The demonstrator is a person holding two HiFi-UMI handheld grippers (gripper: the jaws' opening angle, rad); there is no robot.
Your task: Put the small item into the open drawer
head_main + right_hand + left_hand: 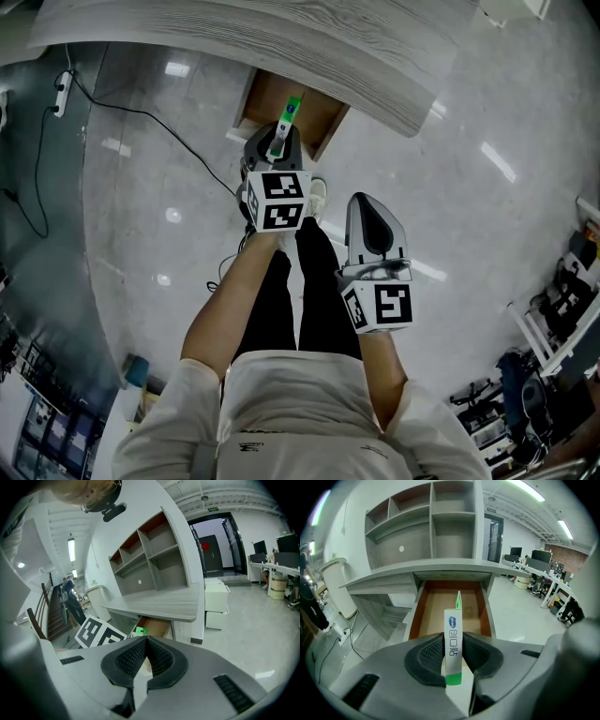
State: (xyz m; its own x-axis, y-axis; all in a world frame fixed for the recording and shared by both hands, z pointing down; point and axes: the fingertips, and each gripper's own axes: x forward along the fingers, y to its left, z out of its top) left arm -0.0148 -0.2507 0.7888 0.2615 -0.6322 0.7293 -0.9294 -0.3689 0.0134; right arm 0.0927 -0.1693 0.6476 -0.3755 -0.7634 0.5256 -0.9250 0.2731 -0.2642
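Observation:
A slim white box with green ends (453, 639) stands upright between the pads of my left gripper (453, 646), which is shut on it. The head view shows that left gripper (278, 141) and the box (286, 120) over the front edge of the open brown drawer (323, 117). The drawer (452, 604) juts out from under the grey desk top (393, 576) and its floor looks bare. My right gripper (367, 202) hangs lower and to the right, over the floor. Its jaws (146, 644) are shut with nothing between them. From there the drawer (157, 626) lies ahead.
Grey shelving (431, 522) rises behind the desk. A white pedestal cabinet (215, 603) stands right of the desk. A black cable and power strip (62, 92) lie on the floor at the left. The person's legs (309, 300) are below the grippers.

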